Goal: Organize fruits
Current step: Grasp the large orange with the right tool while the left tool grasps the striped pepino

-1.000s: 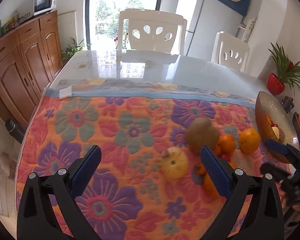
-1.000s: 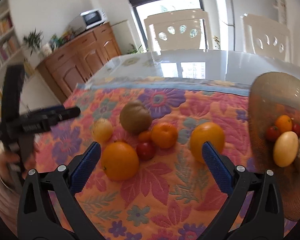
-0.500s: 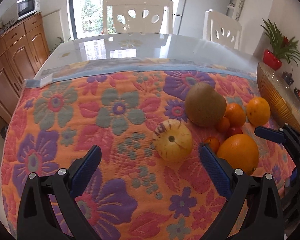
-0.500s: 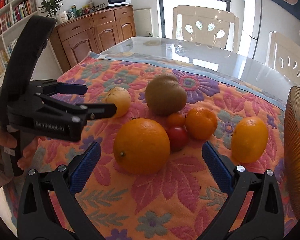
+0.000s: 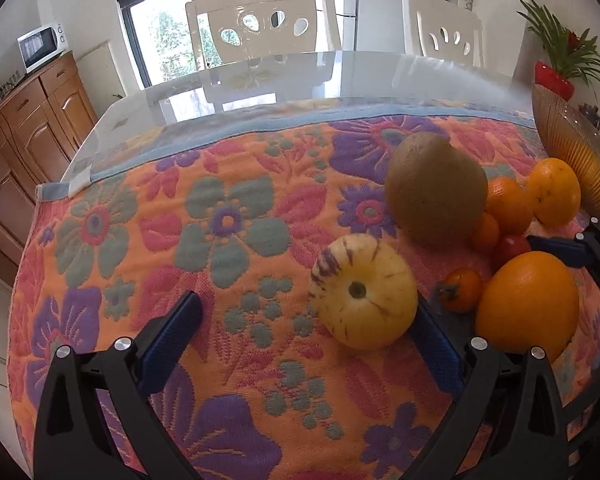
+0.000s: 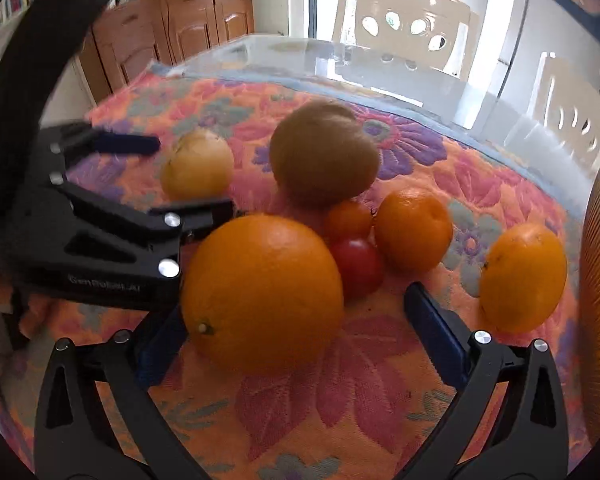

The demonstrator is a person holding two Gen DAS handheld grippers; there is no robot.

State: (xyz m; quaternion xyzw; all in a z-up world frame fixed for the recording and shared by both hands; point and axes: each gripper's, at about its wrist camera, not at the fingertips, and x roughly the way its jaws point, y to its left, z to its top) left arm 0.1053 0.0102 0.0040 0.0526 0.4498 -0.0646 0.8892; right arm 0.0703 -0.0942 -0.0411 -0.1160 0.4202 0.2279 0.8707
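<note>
Since a second ago both hand-held grippers have closed in on the fruit, which now looms much larger in each view. The left hand-held gripper [image 5: 306,332], fingers wide apart, now has the yellow melon [image 5: 363,291] between its tips, close against the right-hand pad; it grips nothing. The right hand-held gripper [image 6: 296,334], also spread apart, now has the big orange [image 6: 262,294] between its fingers, hard against the left pad, though a clamp is not shown.

The bowl [image 5: 580,160], amber and ribbed, stands at the right edge of the cloth; half a second ago it showed more fully, and earlier still its contents were visible. Now only its outer wall shows, so what lies inside cannot be told.

The rest of the fruit is clustered on the cloth [image 5: 228,220], a bright floral one covering the near part of the glossy surface [image 5: 300,76]: a kiwi [image 5: 434,188] behind the melon, a mandarin [image 6: 414,230], a red tomato [image 6: 358,266], a small orange tomato [image 6: 348,220] and a second orange [image 6: 522,276] nearest the bowl. White chairs [image 5: 260,20] stand beyond the surface, a wooden cabinet [image 5: 24,132] with a microwave [image 5: 42,46] on the left, and a plant [image 5: 560,60] on the right.
</note>
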